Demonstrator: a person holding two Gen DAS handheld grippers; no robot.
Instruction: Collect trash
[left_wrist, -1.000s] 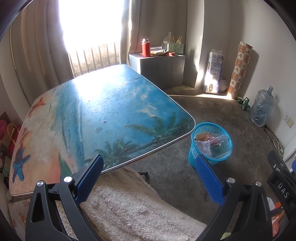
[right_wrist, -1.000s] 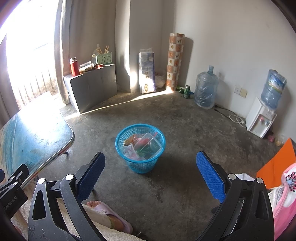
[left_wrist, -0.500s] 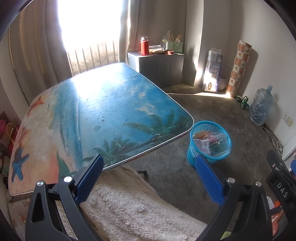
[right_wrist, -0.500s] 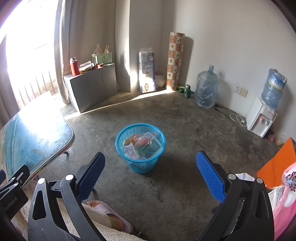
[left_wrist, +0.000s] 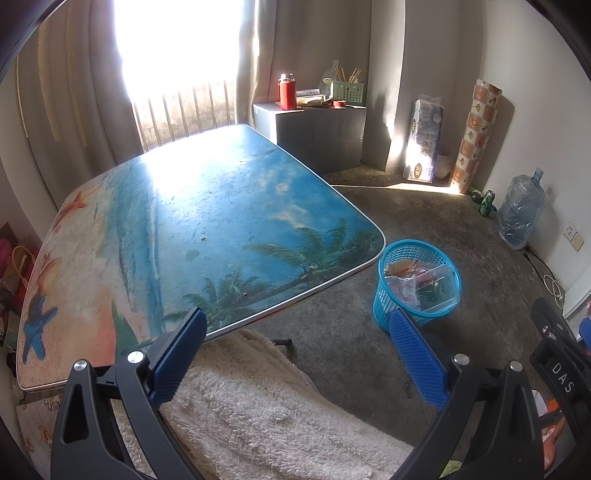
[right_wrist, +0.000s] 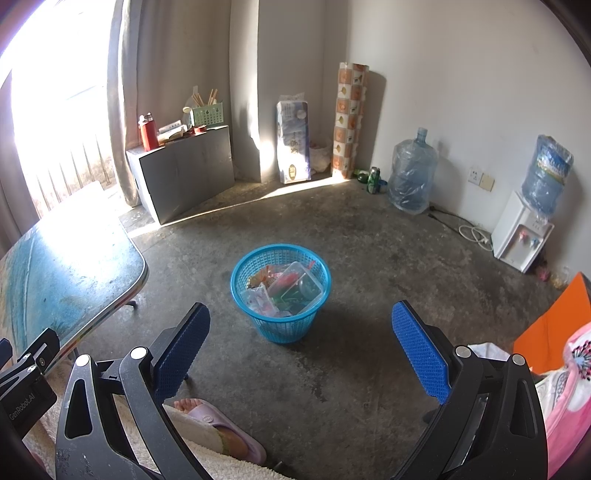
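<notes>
Through the left wrist camera we look down along our left gripper (left_wrist: 295, 354), whose blue-padded jaws stand wide apart with nothing between them. Ahead and to the left lies the table (left_wrist: 110, 295), its top printed with a beach and palm scene, and we can make out no loose trash on it. Past the table's near right corner, on the concrete floor, stands the blue basket (left_wrist: 384, 306), upright and already holding clear plastic packaging and wrappers (left_wrist: 417, 280); it sits just behind our right-hand pad (left_wrist: 417, 362) in this view, so it lies ahead and to the right of this gripper. A fluffy cream blanket (left_wrist: 258, 406) covers our lap below. Through the right wrist camera our right gripper (right_wrist: 301, 350) is likewise fully spread and holding nothing. Here the blue basket (right_wrist: 280, 325) stands almost dead centre between the two pads, straight ahead on the floor and apart from them, with the wrappers (right_wrist: 284, 291) piled inside, a clear tray leaning across the top. The table's edge (right_wrist: 110, 306) shows at the left. We judge the right gripper the nearer and better aligned to the basket, and the collecting looks close to finished, since we see no stray litter elsewhere.
</notes>
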